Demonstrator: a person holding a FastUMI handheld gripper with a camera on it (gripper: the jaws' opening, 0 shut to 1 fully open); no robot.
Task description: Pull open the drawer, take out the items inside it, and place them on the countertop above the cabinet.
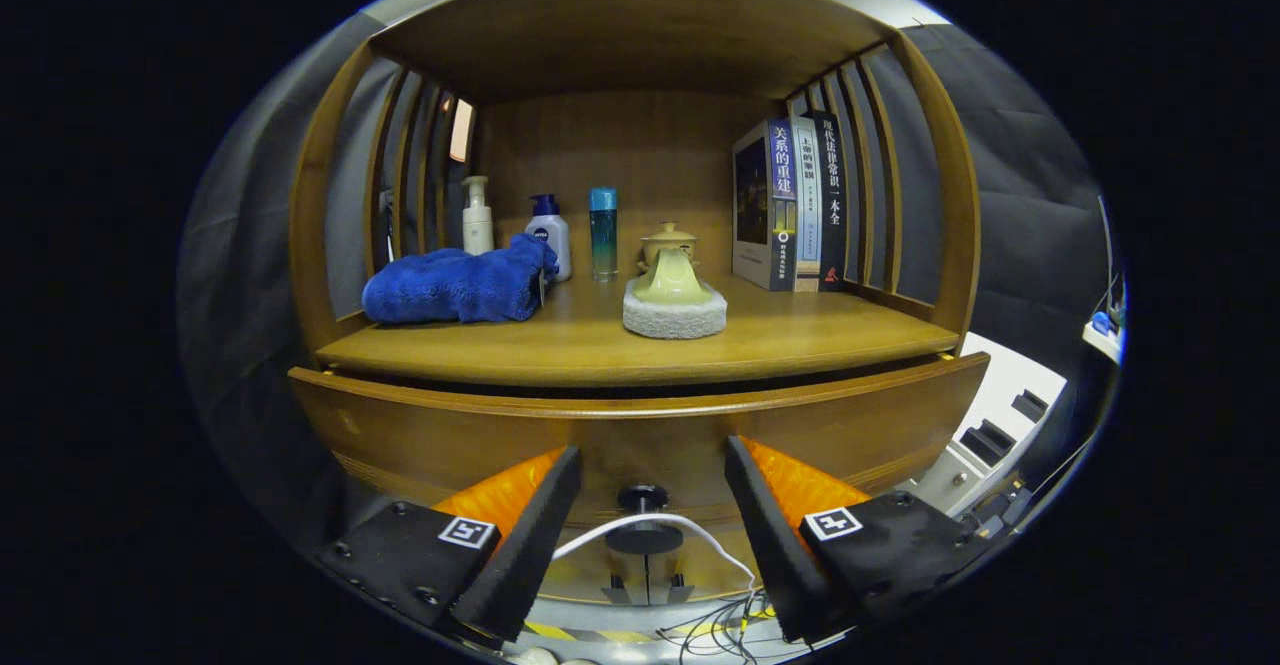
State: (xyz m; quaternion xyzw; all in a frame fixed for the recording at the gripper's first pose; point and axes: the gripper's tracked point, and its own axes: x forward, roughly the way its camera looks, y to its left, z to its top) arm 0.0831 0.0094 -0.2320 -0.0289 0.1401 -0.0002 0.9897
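Facing a wooden cabinet [640, 195], the camera looks into its open shelf space, framed by slatted sides and a wooden roof. All places below are given from the drawer [640, 435], the wide wooden front that runs across the cabinet's lower part. It sits slightly pulled out, with a dark gap along its top edge. Its dark round knob [642, 498] is at the middle of the front, low down.

Directly above the drawer lies the tabletop [800, 335], the cabinet's flat wooden shelf surface. Above the drawer's right half, a row of upright books [790, 205] stands on it against the slats. Above the drawer's left half lies a folded blue towel [455, 285]. Above the drawer's middle sits a round white sponge pad [675, 317] with a pale yellow-green piece [670, 280] on top, and behind it a small lidded ceramic cup [669, 242]. Further back stand three bottles: a white pump bottle [477, 215], a white bottle with a blue cap [550, 233] and a slim teal bottle [603, 232].

The tongs [648, 475] are released, spread wide just in front of the drawer, one finger [520, 535] on each side of the knob and neither touching it. A white cable [660, 523] arcs between them just below the knob.
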